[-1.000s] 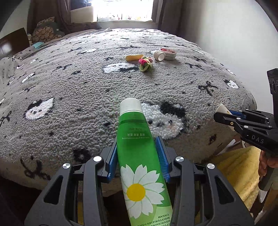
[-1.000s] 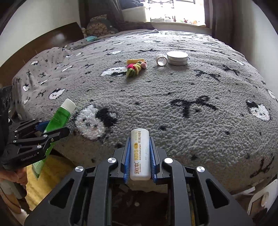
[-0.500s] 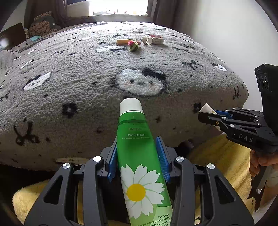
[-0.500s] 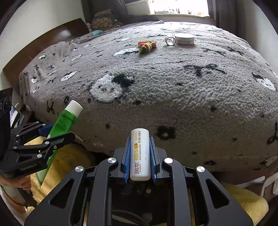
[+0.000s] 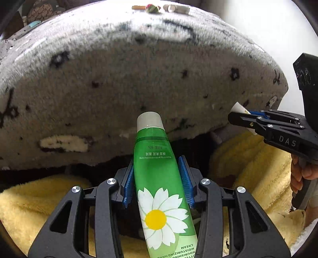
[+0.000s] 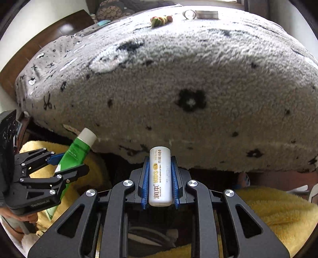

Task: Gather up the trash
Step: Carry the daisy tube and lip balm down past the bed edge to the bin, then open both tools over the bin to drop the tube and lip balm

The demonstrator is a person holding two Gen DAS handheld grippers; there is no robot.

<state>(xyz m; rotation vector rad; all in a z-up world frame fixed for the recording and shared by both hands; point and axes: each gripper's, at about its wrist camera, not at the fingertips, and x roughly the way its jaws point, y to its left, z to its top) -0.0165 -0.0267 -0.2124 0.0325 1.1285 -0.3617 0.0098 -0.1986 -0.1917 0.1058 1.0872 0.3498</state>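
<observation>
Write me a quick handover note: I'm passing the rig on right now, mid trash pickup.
Left claw: shut on the green hand cream tube, cap pointing away.
Right claw: shut on the white lip balm stick.
Both are held off the foot of the bed, over the yellow rug; no bin is in view.
Done: two items picked up.
Left: drop both, then judge what remains on the grey blanket: a round tin, a small ring-shaped item, a colourful knotted thing.

Left tool [image 5: 158,178]: black skeletal linkage, silver round screws, ribbed blue pads [image 5: 185,181], white "GenRoboAI"-like lettering on its side. Right tool [image 6: 160,176]: same black frame, blue pads, "DAS" embossed along one arm.
</observation>
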